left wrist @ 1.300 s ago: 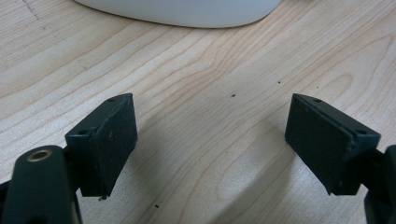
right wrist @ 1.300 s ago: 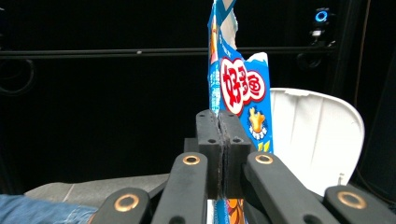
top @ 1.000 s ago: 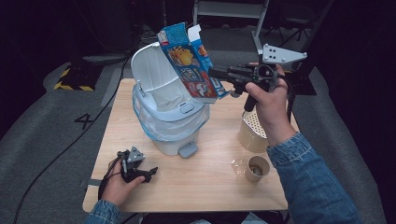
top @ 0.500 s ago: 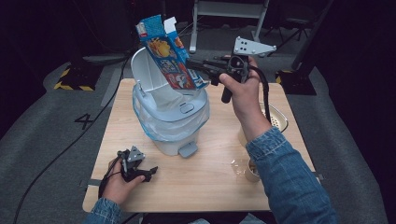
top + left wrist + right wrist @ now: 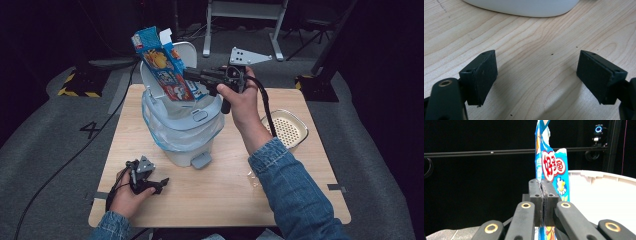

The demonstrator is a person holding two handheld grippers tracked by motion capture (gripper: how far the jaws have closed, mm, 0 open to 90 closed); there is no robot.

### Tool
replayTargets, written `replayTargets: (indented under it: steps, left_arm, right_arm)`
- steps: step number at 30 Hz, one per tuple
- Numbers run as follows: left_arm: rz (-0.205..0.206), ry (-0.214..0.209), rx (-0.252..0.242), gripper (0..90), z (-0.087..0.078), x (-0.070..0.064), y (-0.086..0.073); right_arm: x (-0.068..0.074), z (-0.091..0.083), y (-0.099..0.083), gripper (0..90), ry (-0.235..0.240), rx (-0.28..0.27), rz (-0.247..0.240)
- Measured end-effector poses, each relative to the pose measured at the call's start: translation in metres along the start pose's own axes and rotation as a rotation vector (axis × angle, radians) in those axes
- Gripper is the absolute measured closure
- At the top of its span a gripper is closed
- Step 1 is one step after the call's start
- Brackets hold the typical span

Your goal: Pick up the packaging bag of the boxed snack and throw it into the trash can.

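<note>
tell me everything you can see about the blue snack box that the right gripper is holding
The snack box is a flattened blue cardboard carton printed with cartoon figures and red and white lettering. Its top flaps are torn open, one white flap sticking up. It is tilted, top end leaning left in the high view, held in the air above the open white bin, in front of its raised lid. The right gripper clamps its edge; nothing else visibly touches it.
</note>
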State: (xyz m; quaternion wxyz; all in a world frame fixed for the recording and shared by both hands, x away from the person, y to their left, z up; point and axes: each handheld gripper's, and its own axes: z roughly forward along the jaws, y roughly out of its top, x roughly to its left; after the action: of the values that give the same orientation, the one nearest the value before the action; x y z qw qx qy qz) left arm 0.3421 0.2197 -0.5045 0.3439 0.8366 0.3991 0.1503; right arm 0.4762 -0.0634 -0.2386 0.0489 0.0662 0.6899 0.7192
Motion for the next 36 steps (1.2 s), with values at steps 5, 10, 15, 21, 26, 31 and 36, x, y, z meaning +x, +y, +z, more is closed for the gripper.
replayTargets:
  steps: [5, 10, 15, 21, 26, 31, 36]
  left_arm:
    - [0.005, 0.000, 0.001, 17.1, 0.000, 0.000, 0.000]
    - [0.006, 0.001, 0.002, 17.1, 0.000, 0.000, 0.000]
    - [0.005, 0.002, 0.001, 17.0, 0.000, 0.000, 0.000]
    - [0.007, 0.001, 0.003, 17.1, 0.000, 0.001, 0.000]
    - [0.008, 0.001, 0.003, 17.1, 0.000, 0.001, 0.000]
    - [0.008, 0.000, 0.004, 17.1, 0.000, 0.001, 0.000]
    - [0.005, 0.000, 0.003, 17.0, 0.000, 0.001, 0.000]
  right_arm:
    - [-0.005, 0.000, -0.005, 88.5, 0.002, -0.010, 0.022]
    - [-0.005, -0.001, -0.008, 87.4, 0.002, 0.000, 0.014]
    - [-0.006, -0.003, -0.013, 86.8, -0.009, 0.022, 0.016]
    - [-0.007, -0.004, -0.019, 74.0, -0.037, 0.055, 0.011]
    - [-0.006, -0.008, -0.022, 42.5, -0.106, 0.083, 0.003]
    - [0.000, -0.020, -0.017, 33.1, -0.118, 0.087, 0.000]
    - [0.005, -0.032, -0.009, 31.8, -0.141, 0.099, -0.020]
